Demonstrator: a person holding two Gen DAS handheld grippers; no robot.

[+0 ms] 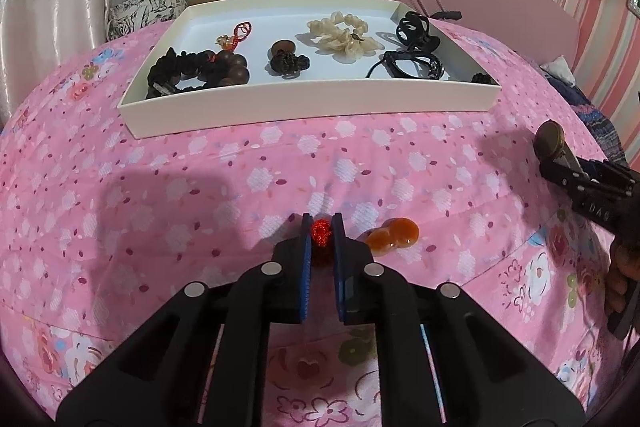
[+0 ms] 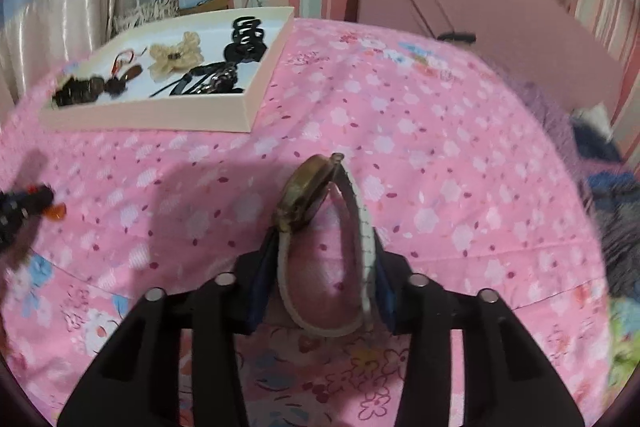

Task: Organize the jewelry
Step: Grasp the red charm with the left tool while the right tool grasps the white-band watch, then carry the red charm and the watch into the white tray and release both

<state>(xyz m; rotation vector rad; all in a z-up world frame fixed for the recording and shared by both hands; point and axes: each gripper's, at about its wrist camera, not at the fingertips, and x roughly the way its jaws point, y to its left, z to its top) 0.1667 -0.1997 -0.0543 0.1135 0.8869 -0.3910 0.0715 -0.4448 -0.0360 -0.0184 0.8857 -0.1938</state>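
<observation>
Left gripper (image 1: 322,227) is clenched on a red knotted cord (image 1: 321,229), pinched between its blue pads just above the pink floral bedspread (image 1: 160,187); amber beads (image 1: 394,235) trail from the cord and rest on the cloth beside the fingers. Right gripper (image 2: 326,267) grasps a watch (image 2: 304,195), its pads pressing from outside on both sides of the pale strap loop (image 2: 366,239), with the brass-coloured case standing clear ahead of the fingertips. Both pieces are judged light. The cord is soft and compressible, so a grip at the knot suits it; the smooth beads would likely slip. The strap flexes and may collapse under pressure. A white tray (image 1: 312,107) holding sorted jewelry lies farther back on the bed.
</observation>
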